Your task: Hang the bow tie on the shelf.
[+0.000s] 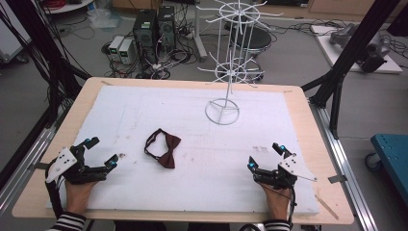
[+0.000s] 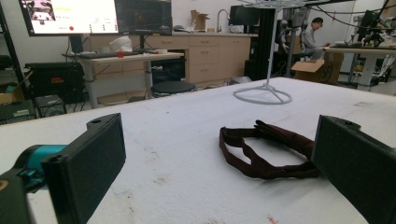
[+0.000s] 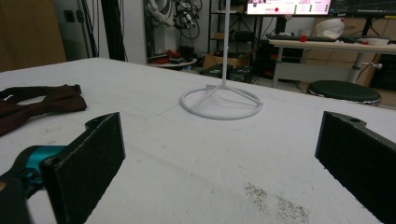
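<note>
A dark maroon bow tie (image 1: 163, 147) with its strap looped lies flat on the white mat, left of the middle. A white wire display stand (image 1: 226, 72) with hooked arms rises from a ring base (image 1: 222, 111) at the back centre. My left gripper (image 1: 101, 152) rests near the front left corner, open and empty, a short way left of the bow tie (image 2: 266, 149). My right gripper (image 1: 266, 155) rests near the front right, open and empty, facing the stand's ring base (image 3: 222, 103), with the bow tie (image 3: 37, 106) off to its left.
The white mat (image 1: 192, 183) covers a wooden table (image 1: 308, 106). Black frame posts (image 1: 351, 53) stand at the right and left edges. Computers and cables (image 1: 151, 33) sit on the floor beyond the table. A blue cart (image 1: 392, 154) stands at the right.
</note>
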`<state>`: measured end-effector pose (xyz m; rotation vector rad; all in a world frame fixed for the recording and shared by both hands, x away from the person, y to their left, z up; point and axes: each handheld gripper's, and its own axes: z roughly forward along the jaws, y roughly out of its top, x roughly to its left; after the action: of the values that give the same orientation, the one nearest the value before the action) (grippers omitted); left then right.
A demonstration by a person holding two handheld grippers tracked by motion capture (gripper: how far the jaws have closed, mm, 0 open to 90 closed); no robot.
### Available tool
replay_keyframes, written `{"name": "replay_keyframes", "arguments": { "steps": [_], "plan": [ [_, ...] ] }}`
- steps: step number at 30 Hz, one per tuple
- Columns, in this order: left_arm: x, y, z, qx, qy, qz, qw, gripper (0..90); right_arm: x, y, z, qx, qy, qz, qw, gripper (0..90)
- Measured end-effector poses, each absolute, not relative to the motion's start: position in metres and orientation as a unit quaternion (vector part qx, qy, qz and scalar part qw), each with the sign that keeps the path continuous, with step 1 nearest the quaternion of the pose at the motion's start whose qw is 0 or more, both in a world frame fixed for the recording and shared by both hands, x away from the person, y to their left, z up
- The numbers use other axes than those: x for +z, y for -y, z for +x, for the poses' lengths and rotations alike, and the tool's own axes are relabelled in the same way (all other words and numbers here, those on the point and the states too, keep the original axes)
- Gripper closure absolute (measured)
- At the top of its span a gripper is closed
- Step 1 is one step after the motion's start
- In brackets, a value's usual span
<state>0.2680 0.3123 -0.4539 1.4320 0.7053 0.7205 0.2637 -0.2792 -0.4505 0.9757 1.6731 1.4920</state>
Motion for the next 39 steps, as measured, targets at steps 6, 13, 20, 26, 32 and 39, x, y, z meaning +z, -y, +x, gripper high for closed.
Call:
{"name": "replay_keyframes", "arguments": {
  "steps": [6, 13, 20, 26, 32, 39],
  "plan": [
    [-0.454, -0.312, 0.268, 0.316, -0.311, 0.626, 0.641, 3.4, -0.451, 0.280, 0.263, 0.576, -0.640, 0.378, 0.341, 0.7],
    [-0.454, -0.312, 0.268, 0.316, -0.312, 0.626, 0.641, 3.4, -0.451, 0.281, 0.263, 0.579, -0.638, 0.376, 0.341, 0.7],
    [-0.454, -0.313, 0.268, 0.316, -0.314, 0.624, 0.642, 3.4, -0.451, 0.280, 0.263, 0.579, -0.637, 0.380, 0.339, 0.7],
    [-0.445, -0.316, 0.269, 0.301, -0.334, 0.630, 0.634, 3.3, -0.451, 0.280, 0.263, 0.580, -0.637, 0.380, 0.338, 0.7],
    [-0.425, -0.313, 0.271, 0.289, -0.327, 0.658, 0.613, 3.4, -0.451, 0.281, 0.263, 0.579, -0.636, 0.378, 0.341, 0.7],
    [-0.399, -0.298, 0.277, 0.265, -0.293, 0.728, 0.561, 3.4, -0.451, 0.281, 0.263, 0.579, -0.636, 0.376, 0.344, 0.7]
  ]
}}
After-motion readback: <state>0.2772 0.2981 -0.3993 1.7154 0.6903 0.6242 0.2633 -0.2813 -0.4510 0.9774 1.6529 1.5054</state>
